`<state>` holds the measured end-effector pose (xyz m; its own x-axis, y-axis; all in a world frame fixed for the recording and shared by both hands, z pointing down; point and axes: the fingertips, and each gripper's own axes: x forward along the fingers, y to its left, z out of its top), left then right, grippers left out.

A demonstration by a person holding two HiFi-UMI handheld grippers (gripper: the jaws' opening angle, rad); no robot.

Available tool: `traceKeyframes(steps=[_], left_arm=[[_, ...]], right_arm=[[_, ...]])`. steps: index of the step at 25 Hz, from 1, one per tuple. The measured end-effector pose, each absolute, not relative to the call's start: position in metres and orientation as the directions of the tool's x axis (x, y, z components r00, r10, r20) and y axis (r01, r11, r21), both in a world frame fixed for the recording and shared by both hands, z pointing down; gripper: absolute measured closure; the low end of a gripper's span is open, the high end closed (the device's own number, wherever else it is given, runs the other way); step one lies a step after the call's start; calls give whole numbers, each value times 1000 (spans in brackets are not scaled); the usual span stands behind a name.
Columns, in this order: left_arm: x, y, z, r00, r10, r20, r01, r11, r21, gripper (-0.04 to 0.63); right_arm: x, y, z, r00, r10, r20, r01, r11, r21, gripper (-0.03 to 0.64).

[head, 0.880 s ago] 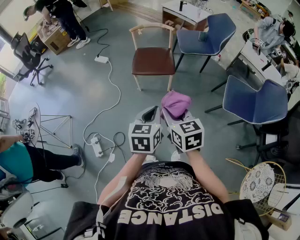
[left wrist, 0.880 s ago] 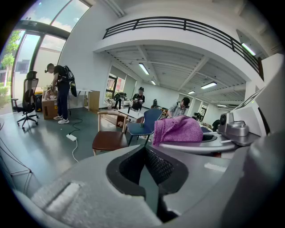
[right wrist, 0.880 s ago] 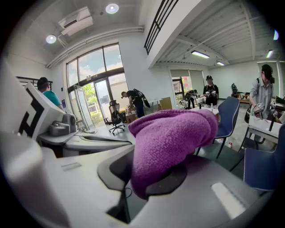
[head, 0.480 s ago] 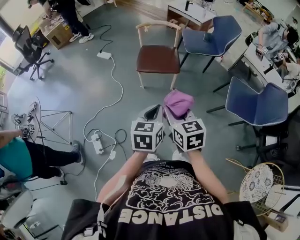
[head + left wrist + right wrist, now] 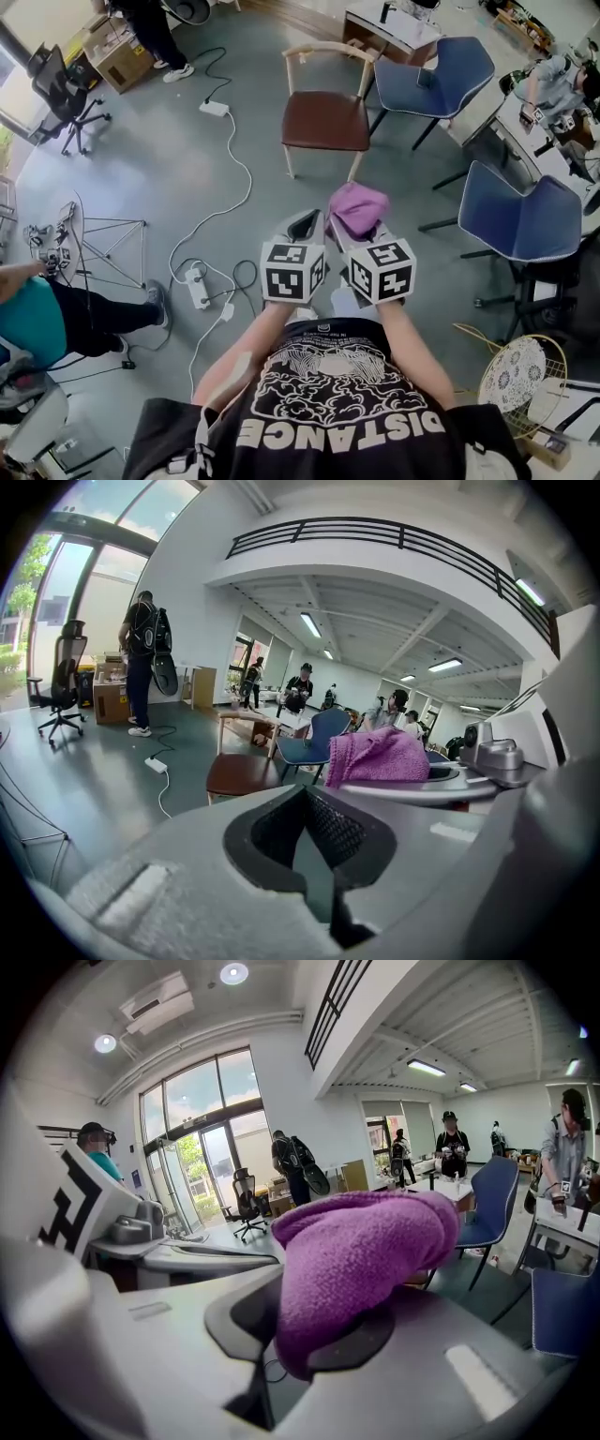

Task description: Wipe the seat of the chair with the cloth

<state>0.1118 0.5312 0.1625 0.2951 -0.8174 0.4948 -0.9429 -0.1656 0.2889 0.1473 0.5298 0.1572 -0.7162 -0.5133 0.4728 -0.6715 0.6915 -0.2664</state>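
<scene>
Approach first, then wipe flat
The right tongs (image 5: 353, 223) clench the purple knitted cloth (image 5: 356, 205), the left tongs (image 5: 306, 225) are closed and empty; step up to the brown-seated wooden chair (image 5: 325, 122) at 12 o'clock.

Purple cloth (image 5: 354, 206), brown-seated chair (image 5: 325, 120) with pale frame, grey floor (image 5: 141, 178)

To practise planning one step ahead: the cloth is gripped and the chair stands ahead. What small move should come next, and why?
Probably carry the right gripper forward and down toward the chair's brown seat. Its jaws are shut on the purple cloth, but the cloth is in the air, well short of the seat, so wiping cannot begin.
</scene>
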Motion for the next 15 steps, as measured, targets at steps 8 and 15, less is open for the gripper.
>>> traceKeyframes(steps=[8,15], left_arm=[[100,473,179,250,-816,521,-956,-121,268,600],[115,385,189,224,-798,559,-963,-93,253,600]], right_arm=[[136,470,179,-752,-463,470,-633,708,-315,555],[154,387,191,-773,-405,488,-600,717,-355,555]])
